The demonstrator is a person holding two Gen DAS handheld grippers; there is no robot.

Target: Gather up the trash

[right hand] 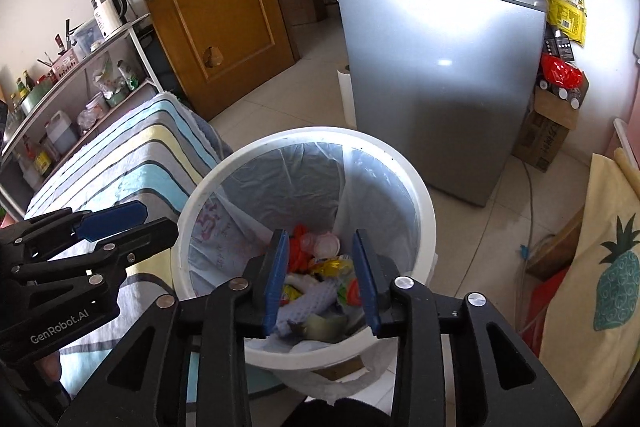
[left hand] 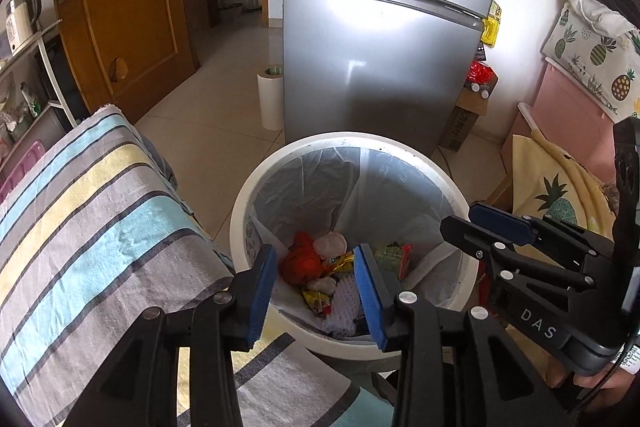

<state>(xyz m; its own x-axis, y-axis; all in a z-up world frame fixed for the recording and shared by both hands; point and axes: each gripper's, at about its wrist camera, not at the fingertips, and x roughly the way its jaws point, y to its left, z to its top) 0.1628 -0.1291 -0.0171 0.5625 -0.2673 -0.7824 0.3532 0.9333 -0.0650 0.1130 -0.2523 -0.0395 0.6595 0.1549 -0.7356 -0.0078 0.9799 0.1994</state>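
Observation:
A white round trash bin (left hand: 248, 187) (right hand: 416, 187) with a clear liner stands on the tiled floor. Inside lie an orange-red crumpled piece (left hand: 302, 261) (right hand: 298, 247), a yellow wrapper (left hand: 340, 263) (right hand: 332, 265), a green wrapper (left hand: 390, 255) and a pale foam net (left hand: 344, 303) (right hand: 316, 301). My left gripper (left hand: 316, 255) (right hand: 154, 221) hovers over the bin's near left rim, open, its blue pads apart with nothing between them. My right gripper (right hand: 320, 239) (left hand: 476, 223) hangs over the near right rim, also open and holding nothing. The trash sits well below both.
A striped cloth-covered surface (left hand: 100, 207) (right hand: 132, 163) borders the bin on the left. A silver fridge (left hand: 380, 47) (right hand: 440, 67) stands behind it, with a white paper roll (left hand: 270, 97) beside it. A cardboard box (right hand: 544, 135), a pineapple-print cloth (right hand: 608, 267) and a cable lie to the right.

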